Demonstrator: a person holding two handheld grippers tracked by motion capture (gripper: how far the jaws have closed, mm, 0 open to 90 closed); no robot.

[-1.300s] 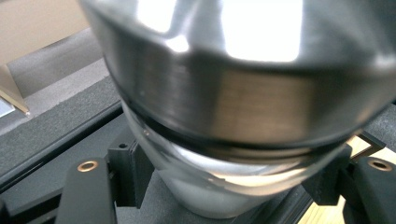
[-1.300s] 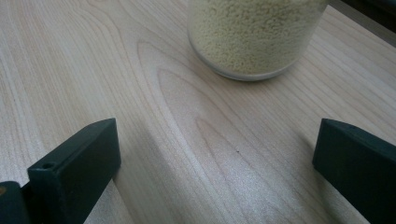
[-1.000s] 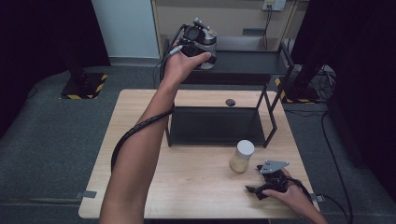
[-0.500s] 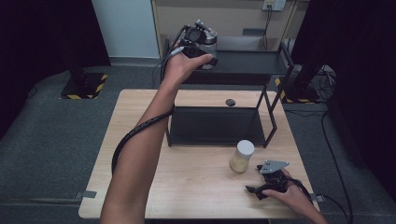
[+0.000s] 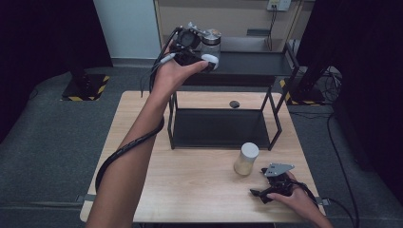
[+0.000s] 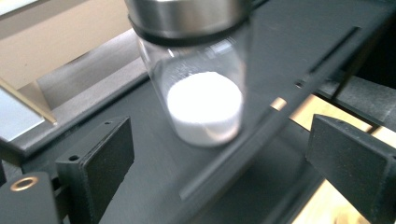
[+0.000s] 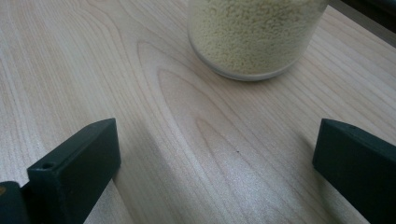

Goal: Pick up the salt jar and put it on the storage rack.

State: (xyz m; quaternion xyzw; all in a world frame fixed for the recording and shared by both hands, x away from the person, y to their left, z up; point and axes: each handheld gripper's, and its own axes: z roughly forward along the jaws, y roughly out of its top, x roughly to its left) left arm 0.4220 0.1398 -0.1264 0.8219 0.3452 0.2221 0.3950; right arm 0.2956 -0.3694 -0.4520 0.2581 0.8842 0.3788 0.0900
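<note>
High view: the left tool (image 5: 202, 59) is held up at the top shelf of the black two-tier rack (image 5: 256, 61), just beside a glass jar with a metal lid (image 5: 210, 43) that stands near the shelf's front left edge. On the worktop (image 5: 190, 185) the right tool (image 5: 270, 189) rests low, near a second jar with a white lid (image 5: 246, 158) that stands in front of the rack. A small dark object (image 5: 234, 104) lies on the worktop behind the lower shelf.

Left gripper view: the jaws have just been opening and now stand wide, with nothing between them. The metal-lidded jar (image 6: 201, 79), holding a white powder at its bottom, stands free on the shelf (image 6: 154, 163) ahead of them.

Right gripper view: the jaws are spread wide and empty over the wood, and the jar of pale yellow grains (image 7: 254, 35) stands a little beyond them.

The risk, as I judge it, lies at the shelf: the jar sits close to the edge, and if the left tool swings sideways while drawing back, a jaw could clip the glass and tip it off toward the worktop. Below, a fast approach by the right tool could knock the grain jar over.
</note>
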